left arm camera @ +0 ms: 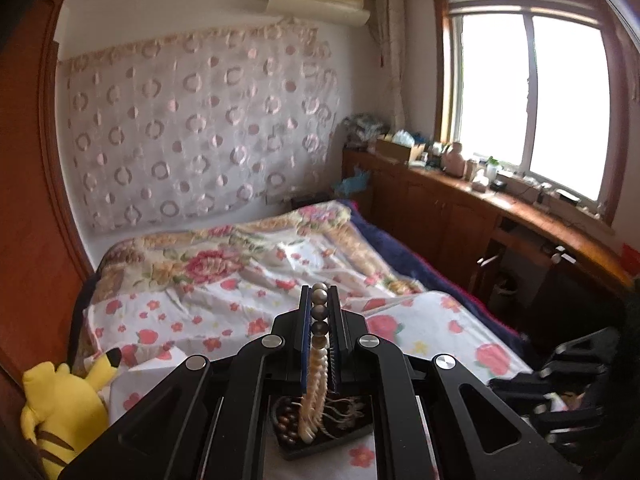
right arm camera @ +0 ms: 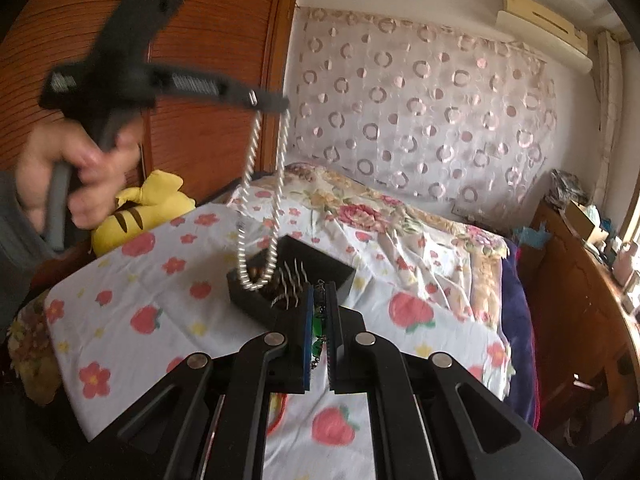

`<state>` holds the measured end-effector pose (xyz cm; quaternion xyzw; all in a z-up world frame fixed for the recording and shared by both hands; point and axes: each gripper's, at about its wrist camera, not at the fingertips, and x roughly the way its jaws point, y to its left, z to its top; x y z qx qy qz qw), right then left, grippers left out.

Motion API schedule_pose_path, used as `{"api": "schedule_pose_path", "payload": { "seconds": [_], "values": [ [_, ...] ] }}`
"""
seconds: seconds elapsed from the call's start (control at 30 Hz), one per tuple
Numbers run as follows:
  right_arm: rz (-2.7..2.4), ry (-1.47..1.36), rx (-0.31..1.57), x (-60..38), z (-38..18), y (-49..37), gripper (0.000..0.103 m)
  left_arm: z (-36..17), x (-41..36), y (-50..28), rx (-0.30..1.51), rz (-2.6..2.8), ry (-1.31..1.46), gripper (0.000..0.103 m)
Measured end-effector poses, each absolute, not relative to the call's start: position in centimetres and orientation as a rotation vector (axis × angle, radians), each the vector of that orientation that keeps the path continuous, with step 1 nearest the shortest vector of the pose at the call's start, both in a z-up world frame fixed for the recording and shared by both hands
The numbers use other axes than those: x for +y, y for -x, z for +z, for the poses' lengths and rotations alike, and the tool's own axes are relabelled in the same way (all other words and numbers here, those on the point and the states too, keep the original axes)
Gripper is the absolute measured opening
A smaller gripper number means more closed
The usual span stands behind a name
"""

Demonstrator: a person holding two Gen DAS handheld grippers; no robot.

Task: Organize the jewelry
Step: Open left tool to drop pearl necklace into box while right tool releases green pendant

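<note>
My left gripper [left arm camera: 320, 292] is shut on a pearl necklace [left arm camera: 316, 384] with larger grey-brown beads at the top. It hangs down into a black jewelry tray [left arm camera: 352, 440] on the flowered bed sheet. In the right wrist view the left gripper [right arm camera: 276, 104] is raised high, and the necklace [right arm camera: 256, 240] dangles as a loop over the black tray [right arm camera: 320, 260], which holds more jewelry. My right gripper [right arm camera: 319, 292] is shut on a green-beaded chain [right arm camera: 318, 328], just in front of the tray.
A yellow plush toy [left arm camera: 60, 404] lies at the bed's left edge beside a wooden wardrobe [right arm camera: 200, 40]. A wooden cabinet [left arm camera: 460, 208] with clutter runs under the window on the right. The flowered quilt [left arm camera: 240, 264] covers the bed.
</note>
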<state>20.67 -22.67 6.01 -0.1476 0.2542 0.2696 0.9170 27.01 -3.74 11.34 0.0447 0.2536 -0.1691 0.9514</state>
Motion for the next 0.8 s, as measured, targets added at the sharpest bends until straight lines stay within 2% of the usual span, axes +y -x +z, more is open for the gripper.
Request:
{"api": "schedule_pose_path", "payload": {
  "seconds": [0.23, 0.53, 0.8],
  "values": [
    [0.595, 0.297, 0.526, -20.7, 5.8, -25.3, 0.007, 7.0, -2.3, -31.3, 0.597, -0.321, -0.108, 0.007],
    [0.654, 0.262, 0.584, -18.1, 2.8, -30.7, 0.007, 0.6, -0.2, -33.4, 0.701, -0.323, -0.059, 0.007],
    [0.67, 0.248, 0.616, -16.9, 1.0, -32.7, 0.007, -1.1, 0.2, -34.0, 0.72, -0.337, -0.057, 0.007]
  ]
}}
